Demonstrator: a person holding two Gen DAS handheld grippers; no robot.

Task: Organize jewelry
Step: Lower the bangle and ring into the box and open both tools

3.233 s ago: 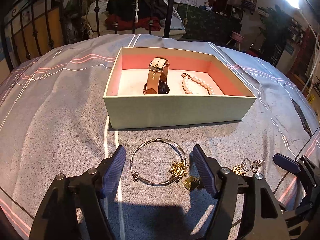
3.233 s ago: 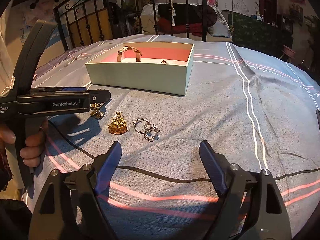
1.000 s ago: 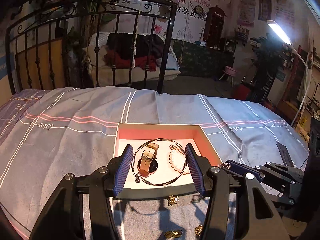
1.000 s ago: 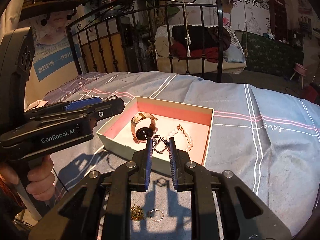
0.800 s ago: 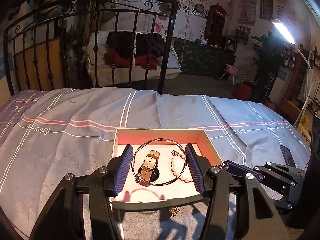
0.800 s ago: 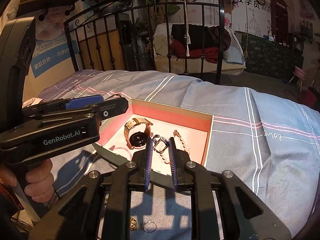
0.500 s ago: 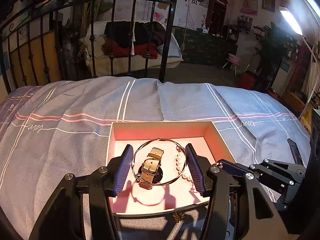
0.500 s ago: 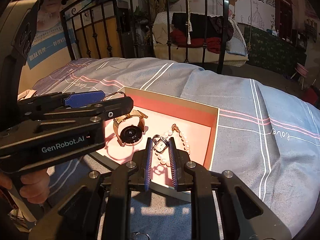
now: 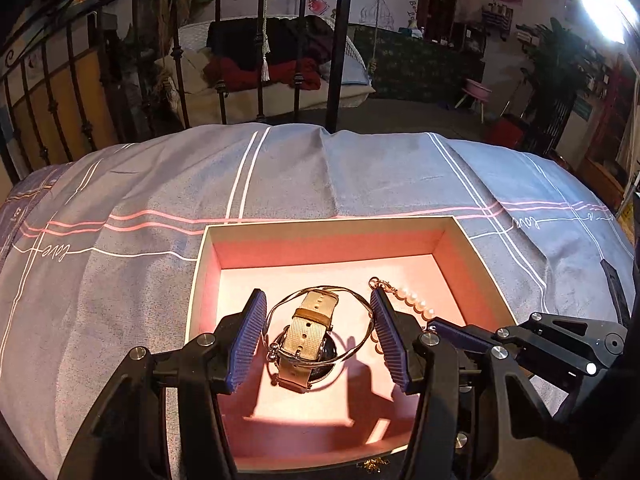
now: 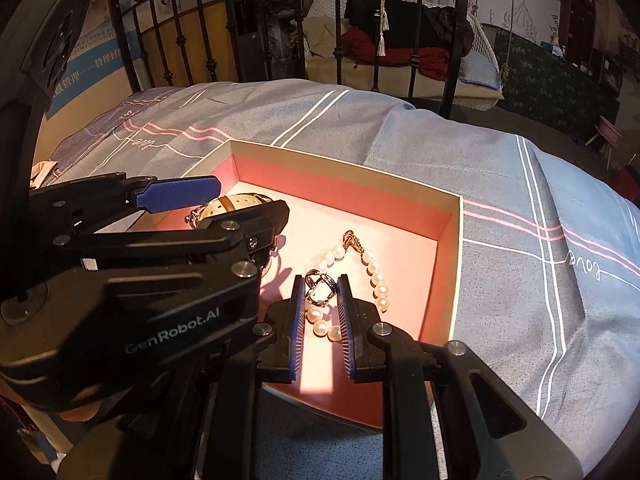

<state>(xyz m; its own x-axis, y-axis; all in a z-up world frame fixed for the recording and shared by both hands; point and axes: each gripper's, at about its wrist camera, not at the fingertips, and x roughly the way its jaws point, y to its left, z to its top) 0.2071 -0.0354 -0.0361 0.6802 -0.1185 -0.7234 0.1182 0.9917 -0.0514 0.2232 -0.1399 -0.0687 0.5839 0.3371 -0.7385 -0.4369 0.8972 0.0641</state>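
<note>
hanging over the box, bangle between left gripper pads

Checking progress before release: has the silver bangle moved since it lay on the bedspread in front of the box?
Yes. The silver bangle, held between the left gripper fingers, is now over the box, above the watch.

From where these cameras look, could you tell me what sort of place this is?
Most likely a bedroom, or a home-like mock-up of one: a striped bedspread bearing the jewelry box, a black iron bed frame, and clothes heaped on a cushioned seat behind.
</note>
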